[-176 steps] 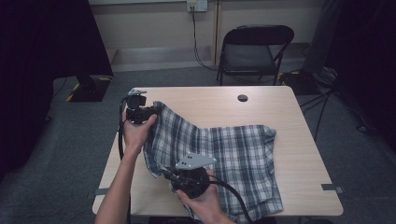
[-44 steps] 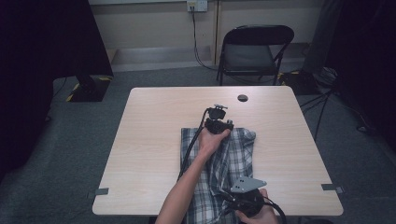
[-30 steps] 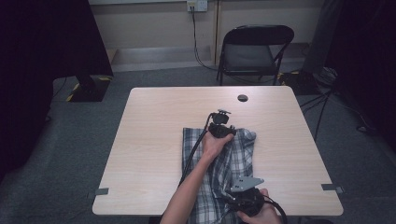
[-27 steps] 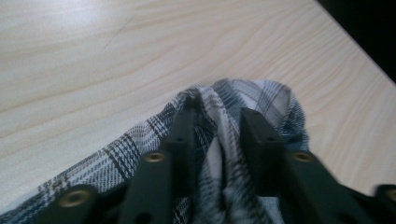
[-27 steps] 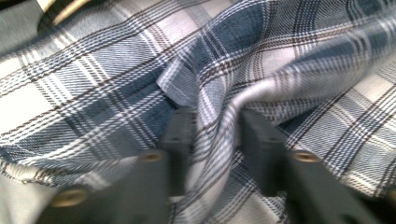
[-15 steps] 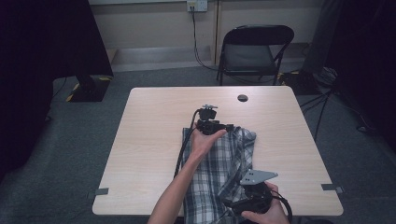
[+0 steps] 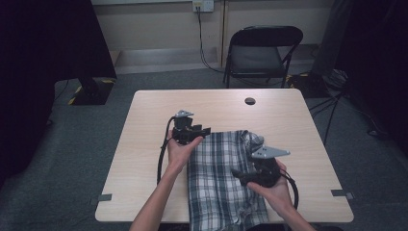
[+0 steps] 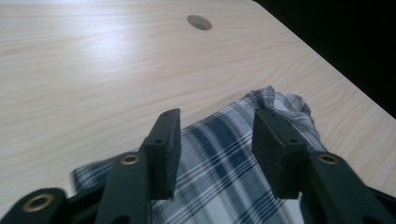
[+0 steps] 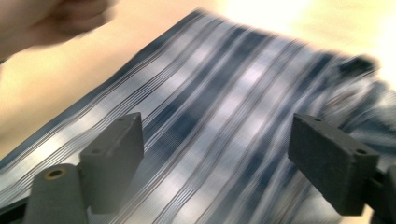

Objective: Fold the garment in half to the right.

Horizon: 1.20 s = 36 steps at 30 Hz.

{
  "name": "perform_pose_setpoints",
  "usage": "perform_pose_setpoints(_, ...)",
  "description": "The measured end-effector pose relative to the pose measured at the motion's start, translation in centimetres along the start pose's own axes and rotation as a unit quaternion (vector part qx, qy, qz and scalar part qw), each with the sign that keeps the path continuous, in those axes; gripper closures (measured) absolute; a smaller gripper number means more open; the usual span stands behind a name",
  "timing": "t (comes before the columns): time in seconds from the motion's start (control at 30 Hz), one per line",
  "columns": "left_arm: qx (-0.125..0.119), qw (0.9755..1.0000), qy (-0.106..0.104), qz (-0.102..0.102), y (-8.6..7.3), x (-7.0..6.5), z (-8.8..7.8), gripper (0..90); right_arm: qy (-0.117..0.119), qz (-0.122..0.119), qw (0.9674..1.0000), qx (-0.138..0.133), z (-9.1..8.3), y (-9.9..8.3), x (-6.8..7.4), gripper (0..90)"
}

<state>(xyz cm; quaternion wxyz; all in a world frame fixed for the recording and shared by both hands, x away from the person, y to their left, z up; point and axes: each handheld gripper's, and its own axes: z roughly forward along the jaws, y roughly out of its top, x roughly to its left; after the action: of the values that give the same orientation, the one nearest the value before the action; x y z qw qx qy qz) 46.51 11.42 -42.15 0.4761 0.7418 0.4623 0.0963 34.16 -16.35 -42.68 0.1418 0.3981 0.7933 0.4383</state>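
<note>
The plaid shirt (image 7: 223,178) lies folded into a long strip on the bench (image 7: 144,144), reaching its near edge. The left gripper (image 7: 202,131), fingers parted after just narrowing, hovers over the far end. The right gripper (image 7: 236,172), fingers wide and empty, hangs above the cloth.

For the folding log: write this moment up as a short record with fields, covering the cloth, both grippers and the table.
cloth: plaid shirt, folded into a narrow strip, near end hanging over the table's front edge
left gripper: above the strip's far left corner, jaws apart and just closing somewhat, nothing between them
right gripper: over the strip's right side, jaws wide apart, nothing held
table: light wood, a round hole near its far edge
behind: black folding chair
</note>
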Motion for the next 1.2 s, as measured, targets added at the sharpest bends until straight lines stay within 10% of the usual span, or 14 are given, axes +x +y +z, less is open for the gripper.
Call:
perform_pose_setpoints(0.23, 0.001, 0.9998, 0.02, -0.007, -1.4, 1.9, -1.1, 60.1, -0.071, 0.025, 0.9971, 0.009, 3.6, 2.6, -4.2, 20.9)
perform_pose_setpoints(0.53, 0.015, 0.999, 0.037, -0.02, -3.3, 3.4, 0.6, 64.8, -0.157, 0.059, 0.9845, 0.052, 8.6, 2.8, -9.3, 24.5)
perform_pose_setpoints(0.83, 0.032, 0.9984, 0.045, 0.015, -4.2, 3.0, 1.8, 65.5, -0.167, 0.046, 0.9823, 0.071, 9.8, 2.0, -9.4, 66.8)
perform_pose_setpoints(1.2, 0.045, 0.9966, 0.065, 0.025, -4.8, 2.0, 3.6, 68.5, -0.163, 0.064, 0.9827, 0.06, 9.3, 0.3, -10.3, 75.2)
